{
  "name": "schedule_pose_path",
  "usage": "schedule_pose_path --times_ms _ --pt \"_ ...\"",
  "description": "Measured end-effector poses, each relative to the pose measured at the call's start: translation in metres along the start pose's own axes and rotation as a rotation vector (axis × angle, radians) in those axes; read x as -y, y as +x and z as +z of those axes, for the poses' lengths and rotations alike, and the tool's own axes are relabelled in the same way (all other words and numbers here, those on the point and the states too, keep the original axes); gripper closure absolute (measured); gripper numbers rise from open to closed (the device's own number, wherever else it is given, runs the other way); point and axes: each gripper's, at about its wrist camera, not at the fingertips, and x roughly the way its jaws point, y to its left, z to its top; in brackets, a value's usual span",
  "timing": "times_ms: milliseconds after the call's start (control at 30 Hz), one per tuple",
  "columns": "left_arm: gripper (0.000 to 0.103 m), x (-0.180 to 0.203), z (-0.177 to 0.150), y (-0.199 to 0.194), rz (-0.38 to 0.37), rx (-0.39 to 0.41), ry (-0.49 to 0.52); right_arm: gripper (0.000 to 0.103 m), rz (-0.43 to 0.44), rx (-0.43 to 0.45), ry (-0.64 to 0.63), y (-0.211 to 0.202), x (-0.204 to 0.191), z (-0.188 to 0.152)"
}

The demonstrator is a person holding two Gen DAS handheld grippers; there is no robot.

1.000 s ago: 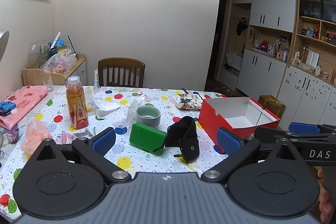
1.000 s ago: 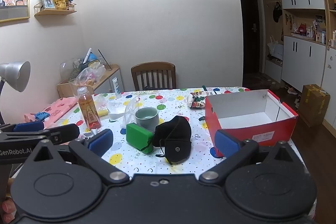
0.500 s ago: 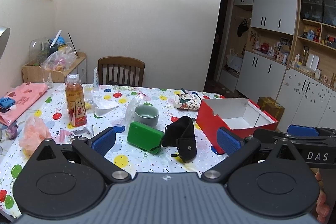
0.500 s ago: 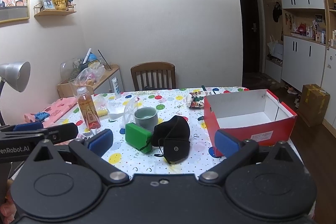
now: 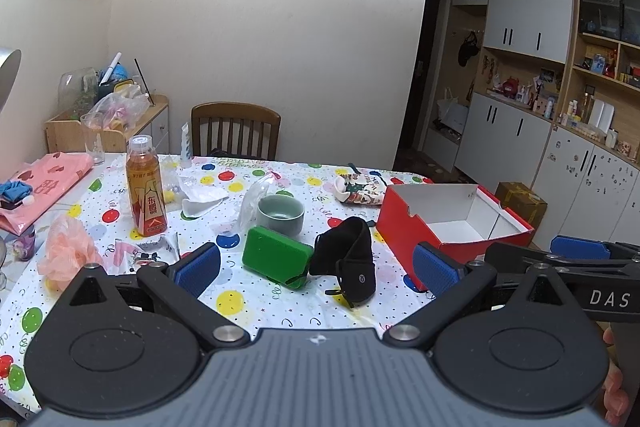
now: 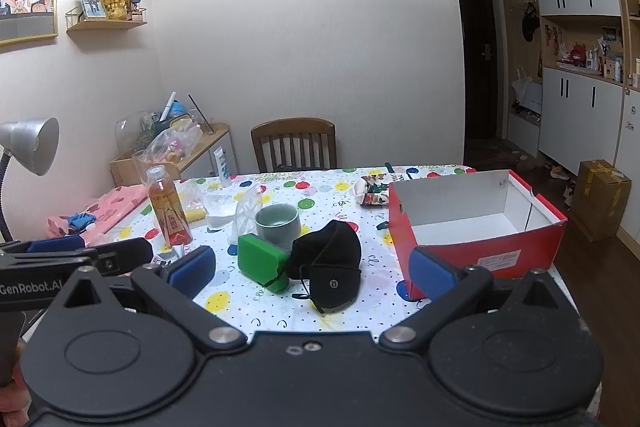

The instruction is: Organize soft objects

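A black fabric pouch (image 5: 347, 259) (image 6: 330, 259) lies on the dotted tablecloth, touching a green rectangular case (image 5: 277, 254) (image 6: 260, 261). An open red cardboard box (image 5: 448, 223) (image 6: 476, 227) with a white inside stands to their right. A patterned sock (image 5: 360, 189) (image 6: 372, 189) lies behind the box. A pink mesh puff (image 5: 66, 251) sits at the left. My left gripper (image 5: 316, 267) is open, held back from the table edge in front of the case and pouch. My right gripper (image 6: 312, 269) is open too, also short of the pouch. Both hold nothing.
A grey-green cup (image 5: 280, 215), an orange drink bottle (image 5: 145, 187), crumpled plastic and a pink bag (image 5: 44, 183) crowd the table's left and middle. A wooden chair (image 5: 235, 131) stands at the far side. A desk lamp (image 6: 28, 147) is at the left.
Both grippers have crept slightly closer to the table; the objects sit a little larger in view. Nothing on the table has moved, and both stay open.
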Motion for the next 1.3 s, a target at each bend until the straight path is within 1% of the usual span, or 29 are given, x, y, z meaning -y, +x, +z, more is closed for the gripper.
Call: schedule_pose_path --times_ms 267,500,700,933,1133,1300 --pt "0.0 0.002 0.0 0.003 0.001 -0.005 -0.013 0.0 0.001 0.001 0.001 0.0 0.0 0.001" --pt "0.0 0.005 0.0 0.003 0.007 -0.002 -0.013 0.0 0.011 0.005 -0.001 0.0 0.009 0.003" --pt "0.0 0.012 -0.003 0.001 0.032 0.015 0.0 0.0 0.019 0.005 0.001 -0.002 0.012 0.003" --pt "0.0 0.017 -0.007 0.002 0.028 0.0 -0.035 0.0 0.036 0.01 -0.008 -0.003 0.019 0.003" --pt "0.0 0.021 -0.01 0.003 0.061 -0.011 -0.026 0.0 0.059 -0.003 -0.006 0.004 0.023 0.003" --pt "0.0 0.013 -0.012 0.007 0.083 -0.025 -0.034 0.0 0.089 -0.018 -0.021 0.012 0.018 0.001"
